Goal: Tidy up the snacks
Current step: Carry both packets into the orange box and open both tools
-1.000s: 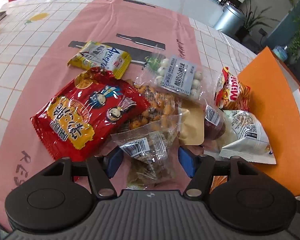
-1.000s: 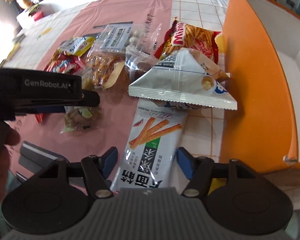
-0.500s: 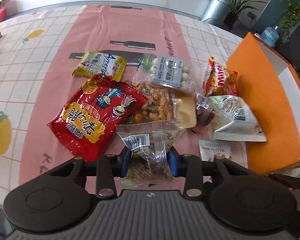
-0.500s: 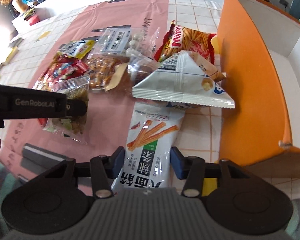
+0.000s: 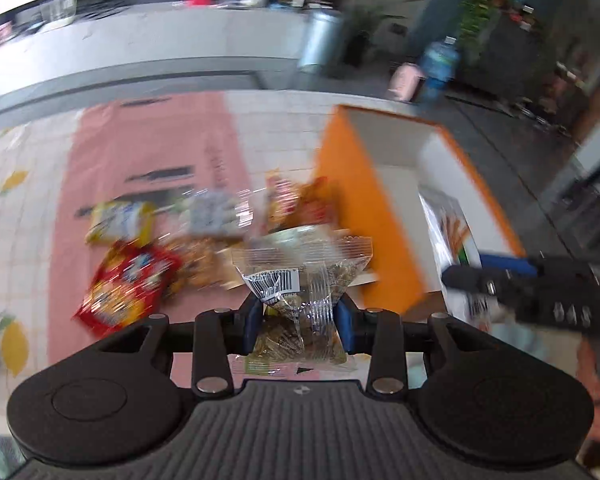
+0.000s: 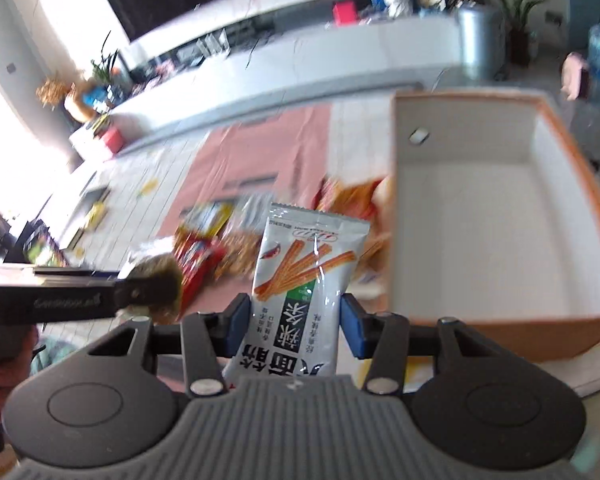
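My left gripper (image 5: 298,322) is shut on a clear packet of brown snacks (image 5: 304,280) and holds it in the air above the table. My right gripper (image 6: 296,328) is shut on a white packet of stick snacks (image 6: 304,276) and holds it up beside the orange box (image 6: 500,208), which has a white inside. The right gripper also shows at the right of the left wrist view (image 5: 532,284), with its white packet (image 5: 452,236) over the box (image 5: 364,208). The left gripper shows at the left of the right wrist view (image 6: 140,288).
Several snack packets lie on the pink table runner: a red bag (image 5: 128,280), a yellow packet (image 5: 120,220), a clear bag of white balls (image 5: 212,212), a red-orange stick bag (image 5: 296,204). A grey counter (image 5: 140,52) runs behind the table.
Both grippers closed on their packets and lifted them off the table. The views rose and tilted up, toward the orange box. The image is blurred from motion.
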